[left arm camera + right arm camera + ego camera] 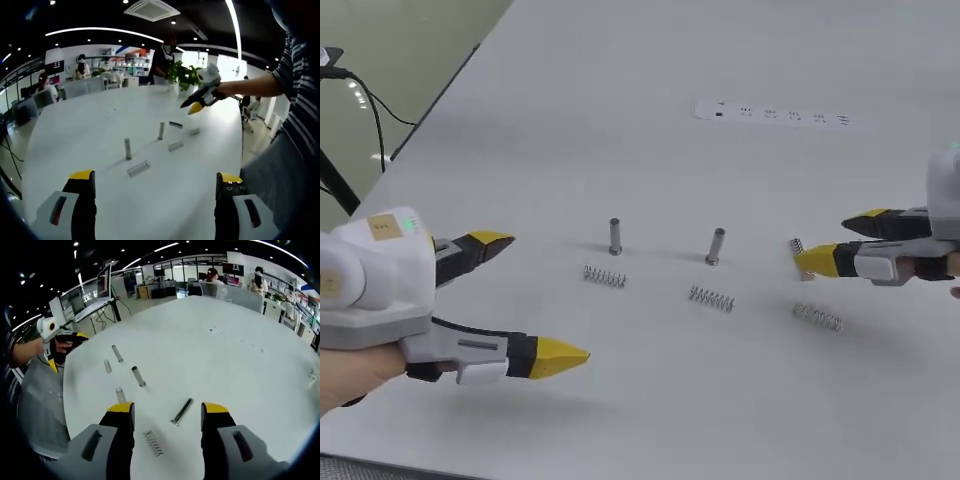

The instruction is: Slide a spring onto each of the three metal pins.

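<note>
Left tongs (542,297) gaping empty, right tongs (825,241) likewise, partly hiding pin (796,244), power strip (770,113) beyond

The head view looks forward and down from the table's (720,60) near edge, taking in the whole row of pins (716,246) and springs (711,299) at middle range. The left gripper view sits low by that near edge, left of the row, and faces along it to the right gripper (189,107) at the far end. The right gripper view looks back the other way from closer in, with the left gripper (66,351) beyond — all three views share the row.
</note>
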Available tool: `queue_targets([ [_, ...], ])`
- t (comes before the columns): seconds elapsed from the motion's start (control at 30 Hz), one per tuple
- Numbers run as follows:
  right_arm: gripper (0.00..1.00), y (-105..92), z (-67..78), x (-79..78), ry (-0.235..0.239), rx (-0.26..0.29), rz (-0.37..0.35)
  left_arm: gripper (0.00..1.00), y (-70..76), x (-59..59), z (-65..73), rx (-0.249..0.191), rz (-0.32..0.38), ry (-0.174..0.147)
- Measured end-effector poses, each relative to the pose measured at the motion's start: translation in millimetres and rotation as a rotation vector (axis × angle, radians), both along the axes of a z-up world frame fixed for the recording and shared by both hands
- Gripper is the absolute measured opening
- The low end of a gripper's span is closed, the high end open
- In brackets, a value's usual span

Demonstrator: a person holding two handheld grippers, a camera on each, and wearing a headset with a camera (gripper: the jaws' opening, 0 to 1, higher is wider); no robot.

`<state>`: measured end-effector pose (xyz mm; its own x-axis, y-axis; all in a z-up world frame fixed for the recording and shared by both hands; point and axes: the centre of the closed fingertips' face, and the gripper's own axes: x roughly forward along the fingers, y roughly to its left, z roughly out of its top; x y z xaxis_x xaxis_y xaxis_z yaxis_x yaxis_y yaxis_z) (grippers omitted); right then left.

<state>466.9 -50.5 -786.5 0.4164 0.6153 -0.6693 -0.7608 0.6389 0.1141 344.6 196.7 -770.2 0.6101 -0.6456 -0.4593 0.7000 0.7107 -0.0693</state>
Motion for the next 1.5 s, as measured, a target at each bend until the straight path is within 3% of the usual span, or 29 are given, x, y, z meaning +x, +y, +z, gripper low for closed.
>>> queue_targets([
  [0.47, 0.41, 3.5, -15.1, 17.0, 0.078, -0.033, -0.017, 0.97, 0.1, 2.8, -1.9, 0.001, 0.001, 0.008],
  [0.8, 0.30, 1.3, -32.4, 33.5, 0.149, -0.082, -0.077, 0.97, -1.1, 4.6, -1.9, 0.002, -0.005, 0.009],
  [1.03, 0.27, 5.2, -42.4, 36.5, 0.196, -0.077, -0.107, 0.98, 1.2, 3.8, -3.2, 0.002, 0.000, 0.014],
  [1.5, 0.20, 1.3, -67.4, 42.7, 0.270, -0.137, -0.186, 0.97, 6.6, 0.8, -4.7, 0.001, 0.014, 0.019],
])
